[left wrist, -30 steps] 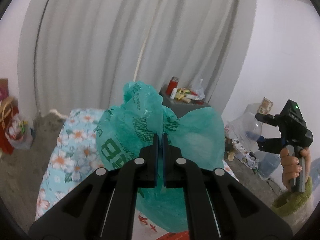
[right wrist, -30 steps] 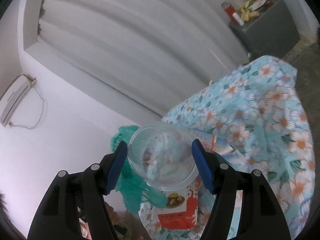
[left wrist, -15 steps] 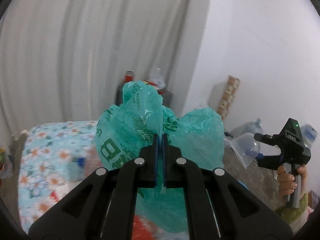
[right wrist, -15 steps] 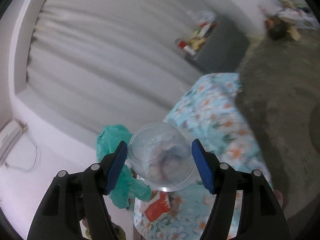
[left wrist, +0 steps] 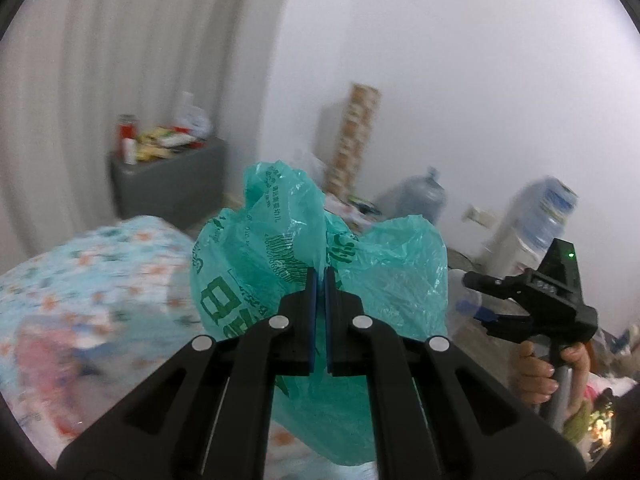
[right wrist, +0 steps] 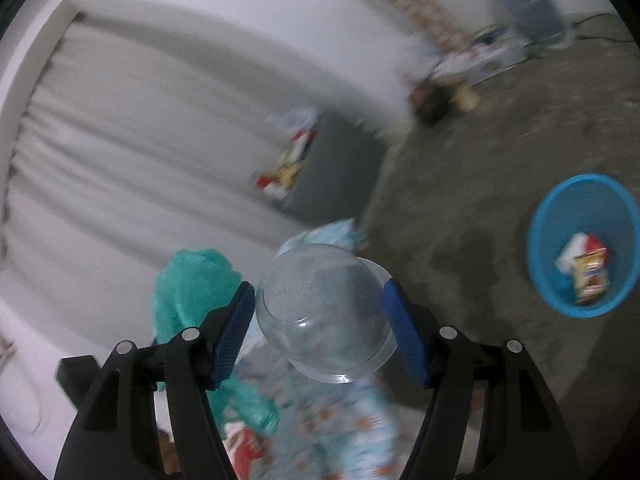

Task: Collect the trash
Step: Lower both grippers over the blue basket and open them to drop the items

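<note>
Blue basket (right wrist: pixel 536 240), snack packets (right wrist: pixel 588 272) inside

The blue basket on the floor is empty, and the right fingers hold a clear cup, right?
Not quite. The blue basket is not empty: the right wrist view shows snack wrappers lying inside it. The rest stands: the right gripper does hold the clear cup between its fingers.

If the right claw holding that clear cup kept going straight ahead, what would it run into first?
Probably the flowery blue bedding just beyond the clear plastic cup. The blue basket sits off to the right; depth is unclear.
</note>
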`<control>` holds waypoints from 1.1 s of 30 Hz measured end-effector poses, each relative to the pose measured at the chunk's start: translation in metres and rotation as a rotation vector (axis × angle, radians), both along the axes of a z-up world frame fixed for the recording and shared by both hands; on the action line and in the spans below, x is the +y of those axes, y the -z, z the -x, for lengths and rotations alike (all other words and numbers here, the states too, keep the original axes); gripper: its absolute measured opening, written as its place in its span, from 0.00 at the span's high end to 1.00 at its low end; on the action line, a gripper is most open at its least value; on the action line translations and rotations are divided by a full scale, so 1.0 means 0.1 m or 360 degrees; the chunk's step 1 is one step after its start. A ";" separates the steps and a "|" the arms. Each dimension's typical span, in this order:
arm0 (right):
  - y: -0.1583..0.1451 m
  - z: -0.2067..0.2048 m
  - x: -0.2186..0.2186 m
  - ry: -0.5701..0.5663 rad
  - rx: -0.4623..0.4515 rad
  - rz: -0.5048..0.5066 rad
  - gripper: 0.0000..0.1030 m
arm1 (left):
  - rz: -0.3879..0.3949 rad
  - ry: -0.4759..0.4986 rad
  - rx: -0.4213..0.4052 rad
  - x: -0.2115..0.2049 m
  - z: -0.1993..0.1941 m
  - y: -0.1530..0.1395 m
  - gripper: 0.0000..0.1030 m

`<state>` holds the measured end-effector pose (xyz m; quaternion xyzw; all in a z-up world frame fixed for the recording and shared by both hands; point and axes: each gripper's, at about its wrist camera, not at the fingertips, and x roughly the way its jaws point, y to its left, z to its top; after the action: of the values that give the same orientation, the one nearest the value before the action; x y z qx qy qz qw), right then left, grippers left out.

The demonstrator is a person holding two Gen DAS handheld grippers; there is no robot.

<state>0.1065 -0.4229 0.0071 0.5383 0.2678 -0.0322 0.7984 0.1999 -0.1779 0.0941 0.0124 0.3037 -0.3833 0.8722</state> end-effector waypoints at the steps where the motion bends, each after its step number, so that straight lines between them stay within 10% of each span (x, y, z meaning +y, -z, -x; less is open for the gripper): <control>1: 0.04 0.06 -0.08 0.0050 0.0025 0.0011 0.37 | -0.0014 0.0042 0.0024 -0.15 0.01 0.05 0.98; 9: 0.57 0.65 -0.80 0.0513 0.0381 0.0104 0.37 | -0.0267 0.0377 0.0373 -1.74 -0.15 0.90 0.98; 22: 1.58 0.83 -1.43 0.0670 0.0555 -0.0112 0.37 | -0.0647 0.0475 0.0764 -3.36 -0.43 2.89 0.98; 24: 1.78 0.75 -1.52 0.0681 0.0588 -0.0119 0.37 | -0.0666 0.0499 0.0820 -3.50 -0.45 3.10 0.84; 27: 2.22 0.64 -1.61 0.0686 0.0696 -0.0173 0.32 | -0.0790 0.0470 0.0852 -3.63 -0.46 3.39 0.36; 33: 2.84 0.67 -1.58 0.0736 0.0929 -0.0275 0.25 | -0.0641 0.0424 0.0802 -3.41 -0.55 3.07 0.28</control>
<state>0.0394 -0.5806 -0.2773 0.6179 0.3571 -0.3407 0.6120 0.2546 -0.5193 -0.2129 0.1287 0.5749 -0.4170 0.6921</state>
